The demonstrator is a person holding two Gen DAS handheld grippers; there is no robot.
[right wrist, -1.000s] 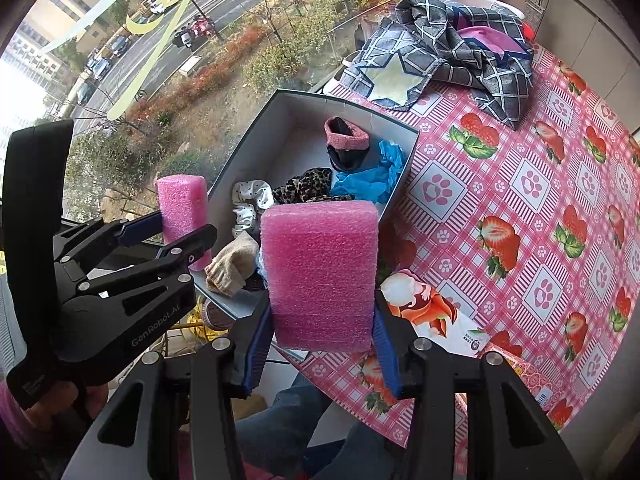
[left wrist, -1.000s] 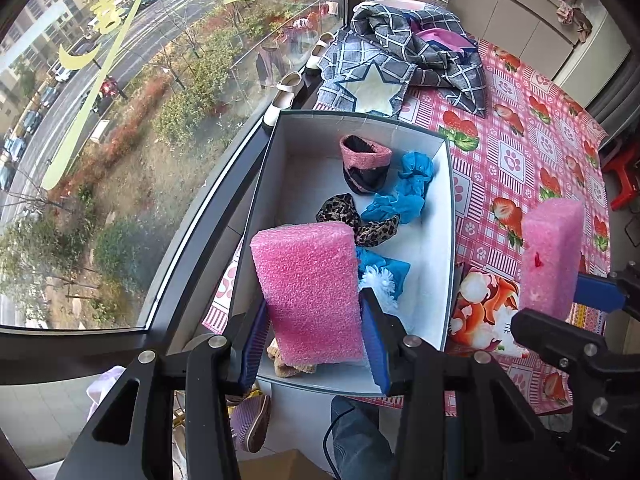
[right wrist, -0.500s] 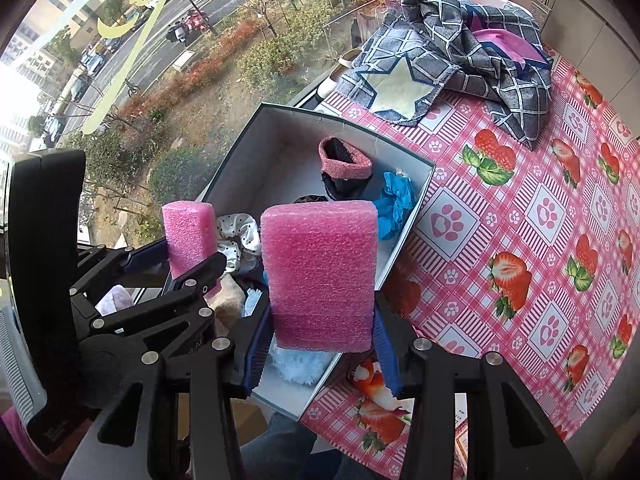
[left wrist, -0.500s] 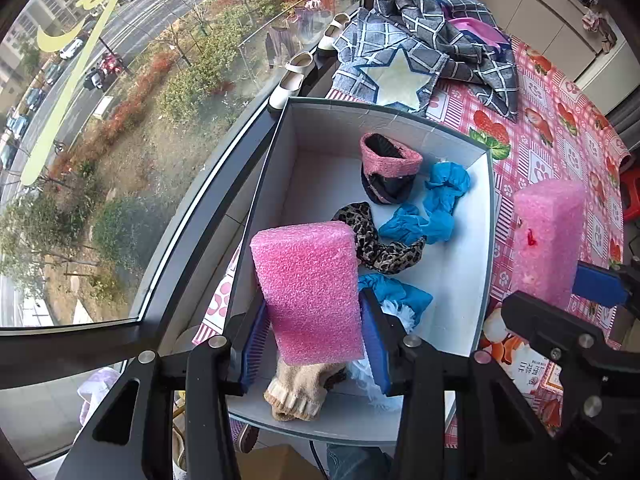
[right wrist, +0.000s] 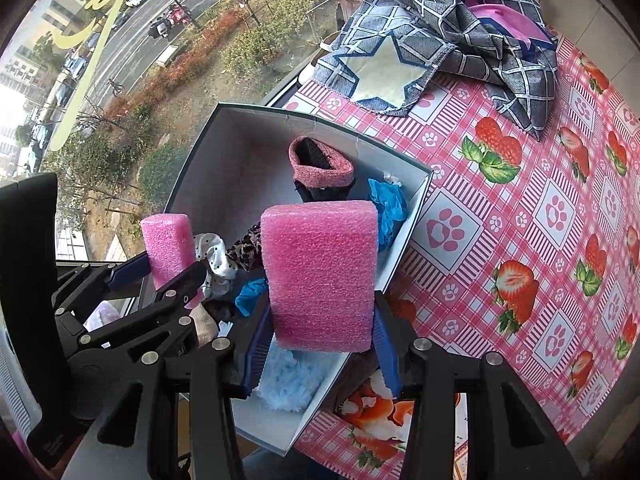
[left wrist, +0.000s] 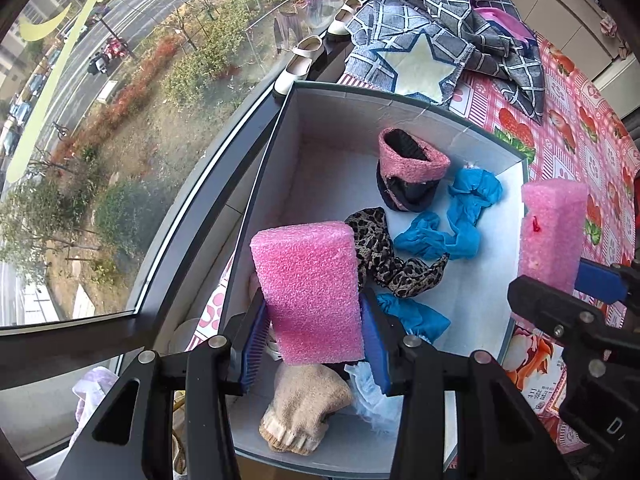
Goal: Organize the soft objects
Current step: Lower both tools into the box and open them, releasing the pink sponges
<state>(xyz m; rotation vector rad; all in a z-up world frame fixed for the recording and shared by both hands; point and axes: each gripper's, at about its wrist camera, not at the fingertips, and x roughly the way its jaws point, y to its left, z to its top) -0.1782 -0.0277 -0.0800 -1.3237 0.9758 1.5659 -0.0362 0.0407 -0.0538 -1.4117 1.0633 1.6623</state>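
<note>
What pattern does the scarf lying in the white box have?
Leopard print, brown and black; the scarf shows best in the left wrist view.

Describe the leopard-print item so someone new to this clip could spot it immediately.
Look inside the white box at the window edge of the strawberry tablecloth. Near its middle, between the pink-cuffed dark sock and the left gripper's pink foam block, lies the leopard-print fabric: the only spotted brown-and-black piece, beside plain blue ones.

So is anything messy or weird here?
Yes. The checked cloth lies crumpled on the table outside the box, and both grippers, left and right, are clamped on pink foam blocks, not soft items.
</note>
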